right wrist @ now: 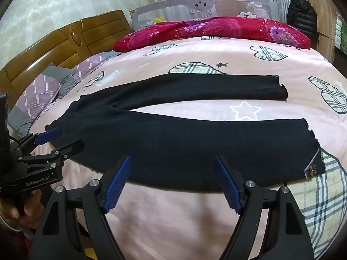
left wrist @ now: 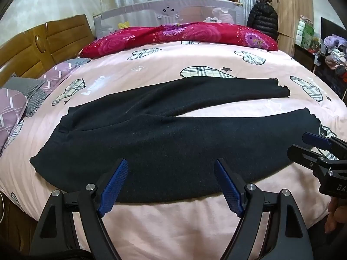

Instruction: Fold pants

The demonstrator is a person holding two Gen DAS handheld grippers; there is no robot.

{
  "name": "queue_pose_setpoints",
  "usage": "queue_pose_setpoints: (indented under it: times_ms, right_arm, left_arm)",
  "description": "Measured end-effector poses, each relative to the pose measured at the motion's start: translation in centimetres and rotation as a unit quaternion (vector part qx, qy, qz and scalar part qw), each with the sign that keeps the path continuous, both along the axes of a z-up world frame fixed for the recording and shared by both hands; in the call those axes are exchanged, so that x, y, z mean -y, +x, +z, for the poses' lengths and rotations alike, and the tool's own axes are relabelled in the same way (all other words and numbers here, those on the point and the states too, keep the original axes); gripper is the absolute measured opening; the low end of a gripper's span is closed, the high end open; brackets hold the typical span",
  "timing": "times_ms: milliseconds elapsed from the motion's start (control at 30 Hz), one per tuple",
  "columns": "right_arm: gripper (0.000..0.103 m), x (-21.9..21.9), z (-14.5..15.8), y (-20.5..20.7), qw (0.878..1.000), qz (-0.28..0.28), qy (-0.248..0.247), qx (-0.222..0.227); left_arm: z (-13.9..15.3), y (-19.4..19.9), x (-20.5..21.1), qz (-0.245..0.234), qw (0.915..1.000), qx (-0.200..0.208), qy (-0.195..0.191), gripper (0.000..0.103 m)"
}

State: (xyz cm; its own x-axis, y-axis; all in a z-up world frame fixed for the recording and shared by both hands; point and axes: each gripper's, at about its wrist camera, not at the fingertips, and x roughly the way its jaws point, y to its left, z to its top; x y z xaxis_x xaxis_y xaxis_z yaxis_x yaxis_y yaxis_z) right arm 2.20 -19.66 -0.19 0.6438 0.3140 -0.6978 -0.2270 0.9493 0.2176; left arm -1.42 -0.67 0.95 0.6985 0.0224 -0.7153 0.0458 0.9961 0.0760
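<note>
The pants [left wrist: 164, 134] lie flat on the bed [left wrist: 173, 227], long axis 9 to 3 o'clock — waist at 9, cuffs at 3. Left gripper [left wrist: 171, 169] nears the waist end, right gripper [right wrist: 172, 165] the cuff end — both fingers apart, holding nothing, hem at 12.

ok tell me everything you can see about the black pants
The black pants look like a fuzzy knit, laid flat and unfolded across the pink bed cover. Waist lies toward the pillows, two legs spread apart in a narrow V. The near leg's frayed cuff bears a small metal ornament. Neither open gripper touches them.
</note>
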Motion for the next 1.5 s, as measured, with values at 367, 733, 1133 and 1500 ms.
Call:
queue_pose_setpoints:
  times_ms: [367, 733, 1133, 1500]
  right_arm:
    - [0.079, -0.5, -0.4, -0.1, 1.0, 0.002, -0.003, -0.004]
    - [0.079, -0.5, -0.1, 0.2, 1.0, 0.002, -0.002, -0.005]
    - [0.079, -0.8, -0.3, 0.2, 1.0, -0.001, 0.0, -0.01]
    - [0.079, -0.3, -0.6, 0.8, 1.0, -0.005, 0.005, -0.016]
  left_arm:
    - [0.0, -0.1, 0.0, 0.001, 1.0, 0.0, -0.001, 0.082]
    - [-0.1, -0.2, 0.1, 0.0, 1.0, -0.001, -0.002, 0.082]
    - [-0.3, 0.0, 0.0, 0.0, 1.0, -0.006, -0.003, 0.082]
    - [-0.8, 1.2, -0.2, -0.015, 0.9994, -0.029, -0.006, 0.082]
